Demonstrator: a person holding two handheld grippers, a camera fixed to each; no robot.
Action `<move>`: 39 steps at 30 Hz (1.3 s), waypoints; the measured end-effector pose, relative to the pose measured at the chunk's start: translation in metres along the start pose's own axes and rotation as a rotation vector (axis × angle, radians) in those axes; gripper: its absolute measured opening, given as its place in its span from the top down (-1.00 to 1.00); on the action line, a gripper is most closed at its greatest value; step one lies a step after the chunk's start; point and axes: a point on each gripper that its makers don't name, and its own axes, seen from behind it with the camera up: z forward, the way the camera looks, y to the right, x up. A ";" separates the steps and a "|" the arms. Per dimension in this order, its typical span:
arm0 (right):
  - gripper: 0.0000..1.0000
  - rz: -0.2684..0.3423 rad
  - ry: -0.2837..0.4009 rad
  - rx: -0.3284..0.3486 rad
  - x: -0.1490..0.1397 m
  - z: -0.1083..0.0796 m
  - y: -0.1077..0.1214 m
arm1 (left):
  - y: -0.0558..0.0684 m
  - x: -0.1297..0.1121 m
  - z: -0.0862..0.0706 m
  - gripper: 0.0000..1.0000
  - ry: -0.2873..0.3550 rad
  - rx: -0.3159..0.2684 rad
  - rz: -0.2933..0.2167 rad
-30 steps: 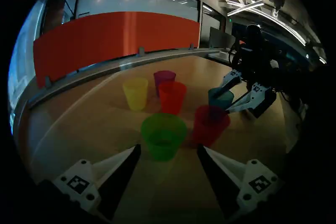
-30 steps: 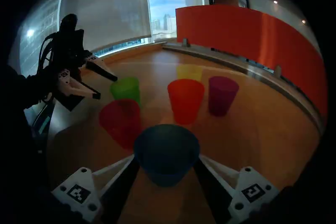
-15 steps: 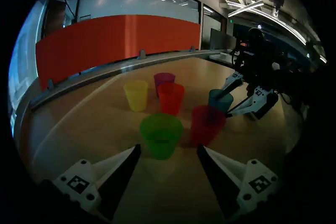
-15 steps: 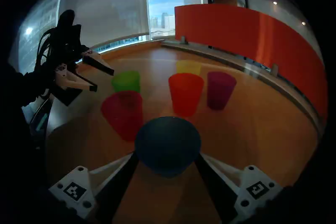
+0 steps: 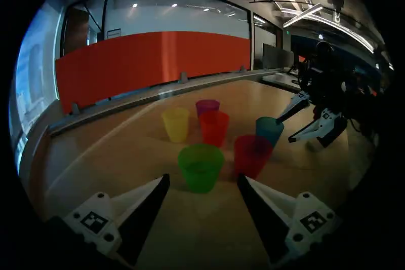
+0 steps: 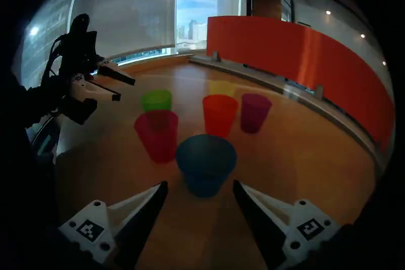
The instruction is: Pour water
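Office space with a wide window (image 6: 202,11) onto city towers surrounds a long wooden table (image 5: 126,153). An orange panel (image 5: 152,62) stands along the table's far edge, and strip lights (image 5: 304,14) run across the ceiling.

Low in the left gripper view, the left gripper (image 5: 202,175) has its fingers spread wide and pinches nothing. The right gripper (image 6: 199,182) is spread the same way in its own view, also empty. Each one shows in the other's view too, farther off at the table's side, held by a person in dark sleeves, with its fingers apart.

Six plastic cups stand upright in a loose cluster at mid-table. The green cup (image 5: 201,167) is nearest the left gripper, just ahead of the gap between its fingertips and touching neither. The blue cup (image 6: 206,164) stands the same way before the right gripper, clear of both fingers. The red cup (image 6: 157,135) is just beside the blue one, between it and the green. Behind them are the orange cup (image 6: 219,114) and the purple cup (image 6: 254,112), close together, and the yellow cup (image 5: 175,124) stands next to the orange one. I cannot tell whether any cup holds water.
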 end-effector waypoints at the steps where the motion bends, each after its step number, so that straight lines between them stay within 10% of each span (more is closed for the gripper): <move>1: -1.00 0.002 0.005 -0.008 0.000 -0.004 0.001 | 0.000 0.002 -0.003 -0.99 0.011 0.006 -0.001; 27: -0.99 0.089 0.236 -0.274 0.027 -0.088 0.044 | -0.030 0.024 -0.046 -0.99 0.171 0.243 -0.048; 39: -0.99 0.134 0.427 -0.550 0.058 -0.125 0.097 | -0.054 0.056 -0.060 -0.99 0.301 0.389 -0.061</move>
